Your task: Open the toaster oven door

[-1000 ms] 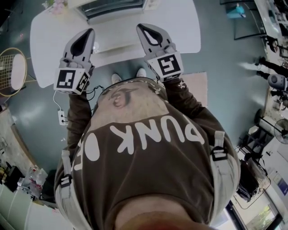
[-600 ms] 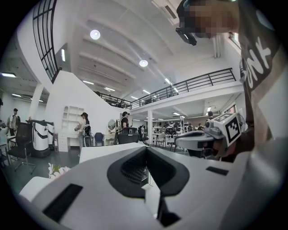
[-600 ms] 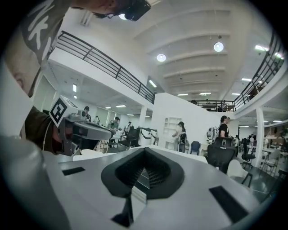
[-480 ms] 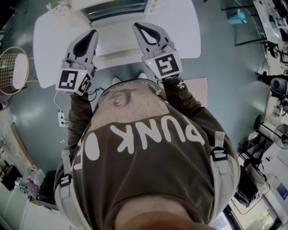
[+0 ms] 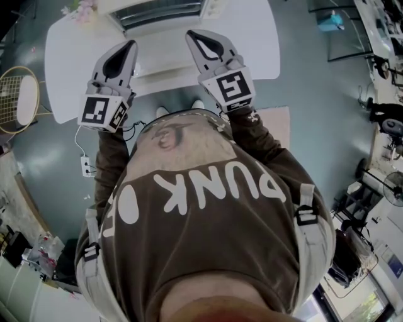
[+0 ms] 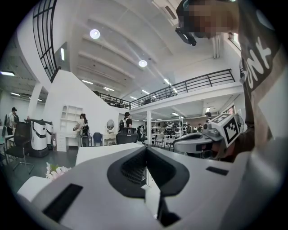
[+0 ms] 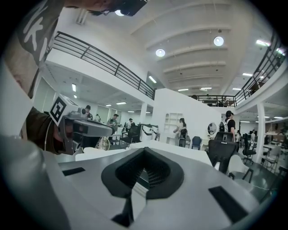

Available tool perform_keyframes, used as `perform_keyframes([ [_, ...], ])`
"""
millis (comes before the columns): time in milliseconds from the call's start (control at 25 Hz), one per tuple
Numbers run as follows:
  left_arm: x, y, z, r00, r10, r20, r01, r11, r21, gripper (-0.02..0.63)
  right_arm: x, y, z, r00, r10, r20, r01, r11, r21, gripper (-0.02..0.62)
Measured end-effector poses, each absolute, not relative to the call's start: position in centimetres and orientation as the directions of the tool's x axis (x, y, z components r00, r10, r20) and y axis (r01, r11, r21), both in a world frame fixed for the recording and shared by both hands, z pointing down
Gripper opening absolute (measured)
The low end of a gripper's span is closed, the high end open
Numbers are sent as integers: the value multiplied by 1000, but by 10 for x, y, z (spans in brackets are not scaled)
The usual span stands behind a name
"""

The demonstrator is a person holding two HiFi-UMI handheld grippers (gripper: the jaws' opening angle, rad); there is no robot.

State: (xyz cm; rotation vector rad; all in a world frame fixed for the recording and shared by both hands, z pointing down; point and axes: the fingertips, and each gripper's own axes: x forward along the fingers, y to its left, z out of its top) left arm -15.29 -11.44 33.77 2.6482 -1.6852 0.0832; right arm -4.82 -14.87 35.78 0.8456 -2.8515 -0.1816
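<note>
The white toaster oven (image 5: 165, 55) stands at the middle of the white table (image 5: 69, 69), a dark slatted panel (image 5: 160, 11) at its far end; its door does not show plainly. My left gripper (image 5: 130, 44) hovers over the oven's left edge, jaws shut and empty. My right gripper (image 5: 191, 35) hangs over the oven's right part, also shut on nothing. In the left gripper view the jaws (image 6: 145, 149) meet and the right gripper (image 6: 200, 141) shows beside them. In the right gripper view the closed jaws (image 7: 144, 152) point into the hall, the left gripper (image 7: 85, 129) at their left.
Pink flowers (image 5: 79, 9) sit at the table's far left corner. A badminton racket (image 5: 19, 97) leans left of the table, a power strip (image 5: 85, 165) lies on the floor, and a pink mat (image 5: 274, 122) lies right. Several people and chairs (image 7: 222, 152) fill the hall beyond.
Both grippers have drifted slightly farther over the oven, the right one a little to the left. Both stay shut and empty.
</note>
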Motion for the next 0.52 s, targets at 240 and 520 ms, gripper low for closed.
perform_keyframes([
  [240, -152, -114, 338, 420, -906, 48, -906, -422, -25, 3, -47, -149, 357, -824, -551, 127, -532, 832, 160, 6],
  [520, -158, -112, 342, 416, -908, 43, -908, -417, -27, 3, -54, -150, 360, -825, -555, 101, -537, 828, 163, 6],
])
